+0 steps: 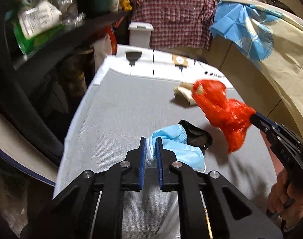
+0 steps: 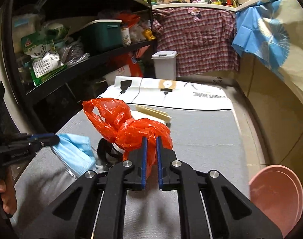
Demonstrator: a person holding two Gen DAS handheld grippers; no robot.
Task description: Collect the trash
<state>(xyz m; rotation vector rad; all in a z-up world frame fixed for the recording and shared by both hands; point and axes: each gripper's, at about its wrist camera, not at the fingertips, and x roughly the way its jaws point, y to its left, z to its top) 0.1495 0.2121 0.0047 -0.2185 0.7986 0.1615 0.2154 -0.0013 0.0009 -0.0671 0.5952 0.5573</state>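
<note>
My left gripper (image 1: 151, 141) is shut on a crumpled blue face mask (image 1: 178, 143), which hangs just above the grey mat (image 1: 121, 109). The same mask (image 2: 75, 151) shows in the right wrist view, pinched by the left gripper (image 2: 56, 138) coming in from the left. My right gripper (image 2: 151, 140) is shut on a knotted red plastic bag (image 2: 129, 127), lifted off the mat (image 2: 201, 139). In the left wrist view that bag (image 1: 223, 109) hangs from the right gripper (image 1: 252, 117). A black mask-like item (image 1: 197, 133) lies on the mat under the blue mask.
A cream wrapper (image 2: 153, 112) lies on the mat behind the red bag. White printed cardboard (image 2: 171, 95) covers the mat's far end, with a grey lidded bin (image 2: 165, 64) beyond. Dark shelves with packets (image 2: 46, 63) stand left. A pink basin (image 2: 278, 197) sits at the right.
</note>
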